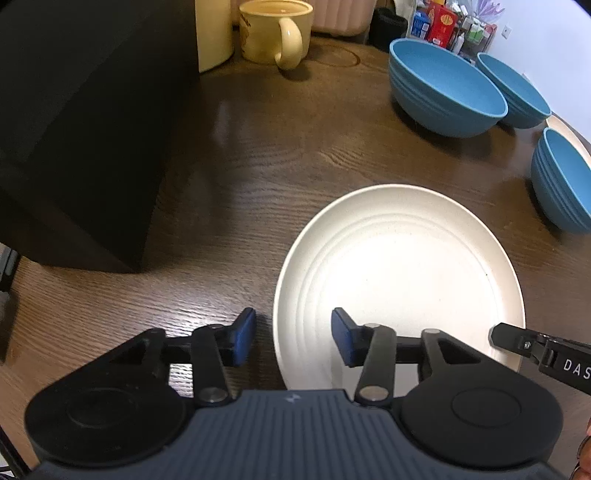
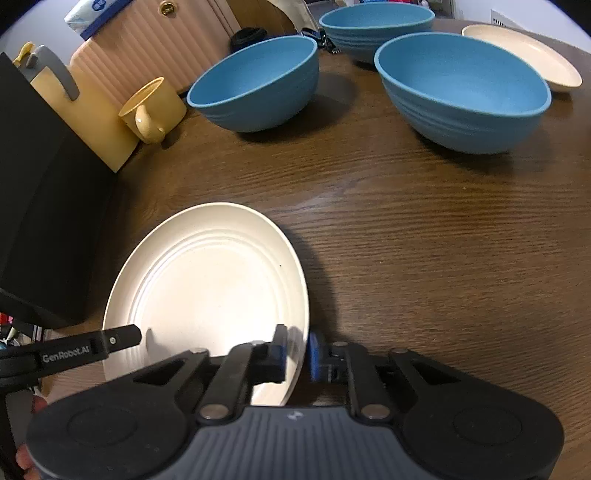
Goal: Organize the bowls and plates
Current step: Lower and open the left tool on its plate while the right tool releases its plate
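A cream plate [image 1: 399, 273] lies on the dark wooden table [image 1: 240, 177]; it also shows in the right wrist view [image 2: 207, 284]. My right gripper [image 2: 297, 354] is shut on the plate's near right rim, one pad on each side. My left gripper [image 1: 293, 339] is open, with the plate's left rim between its blue pads. Three blue bowls [image 2: 258, 81] [image 2: 465, 92] [image 2: 376, 26] stand farther back. A second cream plate [image 2: 524, 55] sits at the far right.
A black box [image 1: 74, 129] stands on the left. A yellow mug [image 1: 275, 33] and a tall cream container [image 2: 81, 110] stand behind it. A ribbed pink case [image 2: 147, 44] and packets [image 1: 443, 22] line the back edge.
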A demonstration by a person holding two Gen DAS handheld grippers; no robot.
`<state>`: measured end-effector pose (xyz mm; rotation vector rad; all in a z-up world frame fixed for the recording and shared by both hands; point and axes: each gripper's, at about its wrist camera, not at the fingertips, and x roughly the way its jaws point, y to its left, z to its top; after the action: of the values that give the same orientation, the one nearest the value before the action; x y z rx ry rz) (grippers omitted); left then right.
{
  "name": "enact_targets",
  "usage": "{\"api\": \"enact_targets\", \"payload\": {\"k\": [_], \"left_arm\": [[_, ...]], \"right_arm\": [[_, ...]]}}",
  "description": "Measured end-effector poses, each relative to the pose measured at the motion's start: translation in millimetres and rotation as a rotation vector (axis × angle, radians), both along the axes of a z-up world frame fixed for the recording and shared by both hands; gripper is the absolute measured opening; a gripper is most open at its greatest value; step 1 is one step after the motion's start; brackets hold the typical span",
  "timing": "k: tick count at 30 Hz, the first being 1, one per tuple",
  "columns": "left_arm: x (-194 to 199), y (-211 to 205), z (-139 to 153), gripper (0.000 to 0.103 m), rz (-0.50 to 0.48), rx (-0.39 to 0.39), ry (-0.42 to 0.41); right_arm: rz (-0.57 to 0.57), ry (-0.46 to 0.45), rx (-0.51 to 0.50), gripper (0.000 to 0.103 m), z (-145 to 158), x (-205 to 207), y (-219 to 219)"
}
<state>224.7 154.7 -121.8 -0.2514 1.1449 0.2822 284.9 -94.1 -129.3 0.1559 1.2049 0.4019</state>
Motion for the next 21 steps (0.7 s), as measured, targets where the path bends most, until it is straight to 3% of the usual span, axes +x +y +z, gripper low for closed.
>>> {"api": "enact_targets", "payload": {"k": [1, 3, 6, 8, 12, 21], "left_arm": [[-1.2, 0.6, 1.9, 0.057, 0.003, 0.002, -0.007], [-5.2, 0.9, 6.6, 0.074, 0.012, 0.011, -0.026], [-13.3, 0.6, 15.3, 0.092, 0.016, 0.029, -0.06], [-17.9, 0.8, 20.9, 0.099, 0.019, 0.034, -0.086], [-25.6, 0.2, 33.0, 0.103, 0.012, 0.037, -0.143], [-47.4, 7.5, 52.8, 0.103, 0.023, 0.033, -0.242]], "right_arm": [[0.001, -0.008, -0.004, 0.024, 1.8, -0.7, 0.3], [0.0, -0.027, -0.012, 0.051, 6.3, -3.4, 0.0], [0.002, -0.062, -0.023, 0.079, 14.0, -9.3, -0.1], [0.002, -0.083, -0.039, 0.091, 18.7, -13.9, 0.0], [0.004, -0.125, -0.054, 0.103, 28.5, -21.6, -0.1], [-0.016, -0.187, -0.081, 0.103, 44.2, -41.9, -4.9]]}}
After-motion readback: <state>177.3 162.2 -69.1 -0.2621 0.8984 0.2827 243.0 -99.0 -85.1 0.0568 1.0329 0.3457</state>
